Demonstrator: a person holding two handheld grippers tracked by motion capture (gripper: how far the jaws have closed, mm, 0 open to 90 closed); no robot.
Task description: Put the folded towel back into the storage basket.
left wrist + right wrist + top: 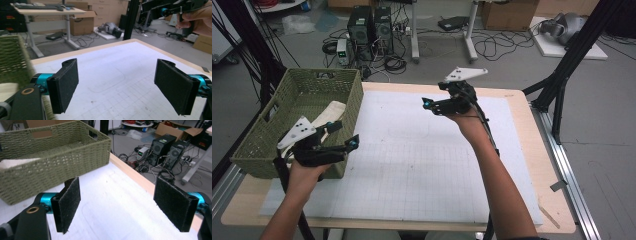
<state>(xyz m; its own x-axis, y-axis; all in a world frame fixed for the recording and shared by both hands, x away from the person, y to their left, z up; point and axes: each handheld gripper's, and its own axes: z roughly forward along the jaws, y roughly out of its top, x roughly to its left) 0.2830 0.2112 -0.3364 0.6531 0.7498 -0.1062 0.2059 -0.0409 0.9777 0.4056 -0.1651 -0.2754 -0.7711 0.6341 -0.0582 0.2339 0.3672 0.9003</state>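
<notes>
My left gripper (346, 134) hovers at the front right corner of a green woven basket (353, 95), its jaws wide apart and empty. In the left gripper view the left gripper (120, 85) has only the white gridded mat (112, 75) between its black pads. My right gripper (434, 95) is held above the far middle of the mat (422, 160), open with nothing in it. The right gripper view has the right gripper (120, 205) facing the basket (57, 162). A cream cloth (331, 112) lies inside the basket.
The basket takes up the table's left side, partly over the mat's edge. The wooden table edge (539, 150) runs along the right. Beyond the table are computer towers (371, 26), tangled cables, desk legs and cardboard boxes on the floor.
</notes>
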